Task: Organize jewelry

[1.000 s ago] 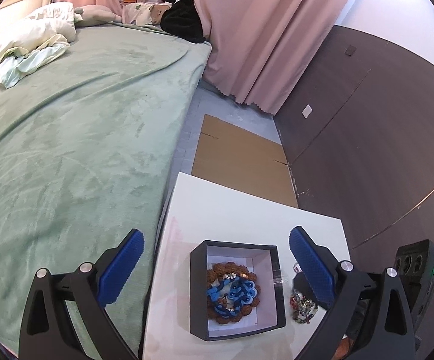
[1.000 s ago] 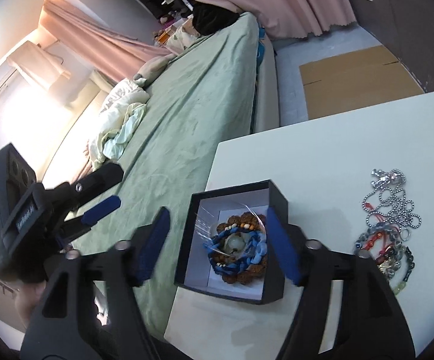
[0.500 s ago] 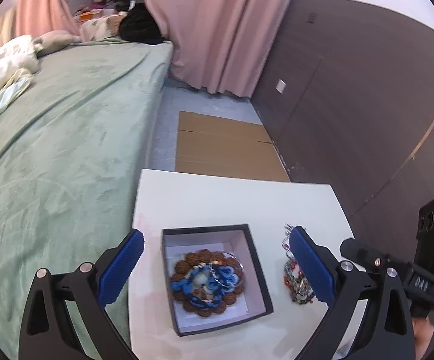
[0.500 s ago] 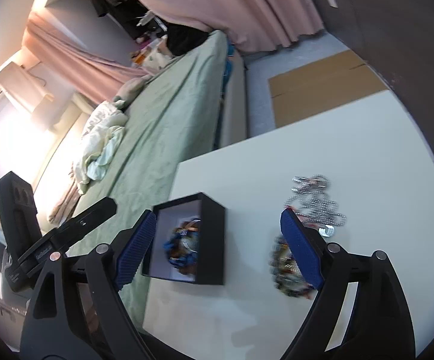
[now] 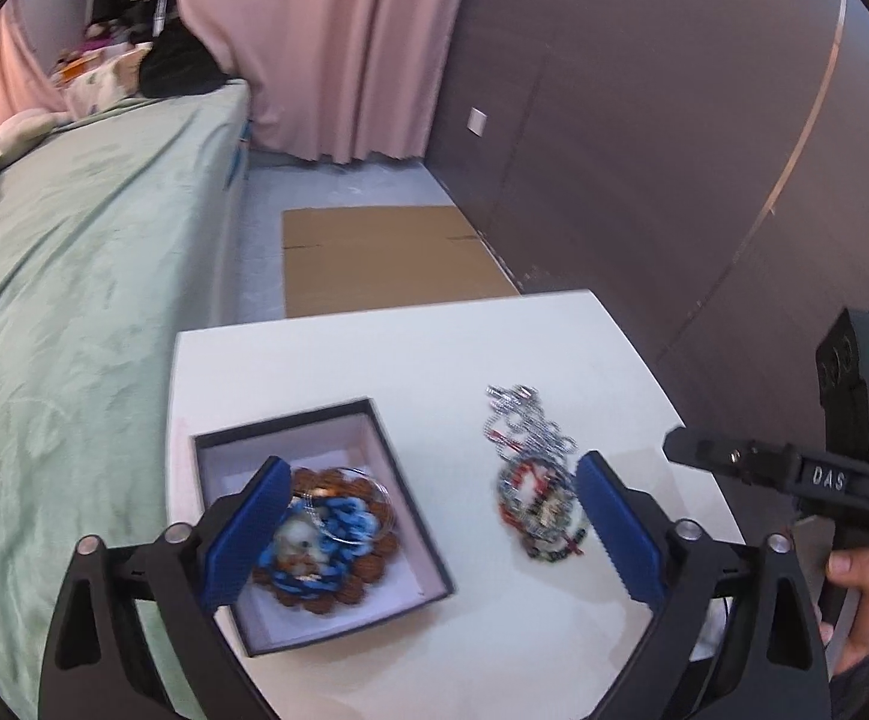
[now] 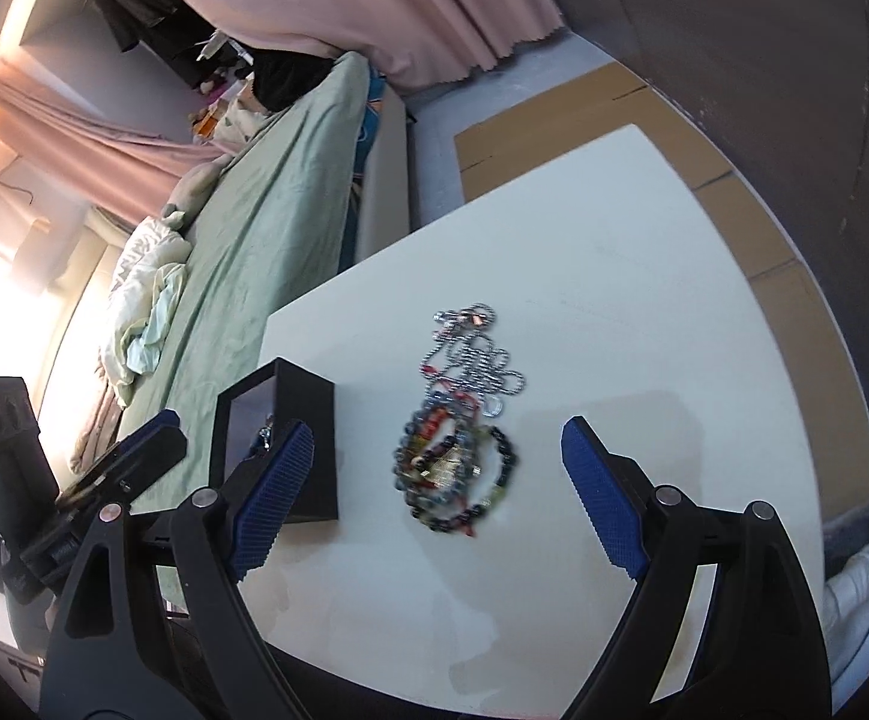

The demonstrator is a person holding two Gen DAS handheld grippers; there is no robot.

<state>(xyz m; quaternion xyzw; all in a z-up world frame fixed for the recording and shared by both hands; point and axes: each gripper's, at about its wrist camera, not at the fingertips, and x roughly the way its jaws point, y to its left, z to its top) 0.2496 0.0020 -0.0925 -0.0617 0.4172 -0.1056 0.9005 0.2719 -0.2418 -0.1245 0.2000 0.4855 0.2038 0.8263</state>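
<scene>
On the white table (image 5: pixel 434 354) sits an open black box (image 5: pixel 410 516), white inside, holding a coil of brown and blue beaded jewelry (image 5: pixel 326 540). At about 3 o'clock from the box, apart from it, lies a loose heap of bracelets (image 6: pixel 455 474), with a silver ball chain (image 6: pixel 476 360) trailing from its far side toward 12 o'clock. The left gripper (image 5: pixel 428 531) hovers above the table with its jaws wide, holding nothing; one blue pad overlaps the box, the other stands beside the heap. The right gripper (image 6: pixel 434 498) also has its jaws spread wide and empty, framing the heap from above. A green-covered bed (image 5: pixel 74 276) runs along the table's 9 o'clock side, and flat cardboard (image 5: pixel 386 258) lies on the floor beyond.
</scene>
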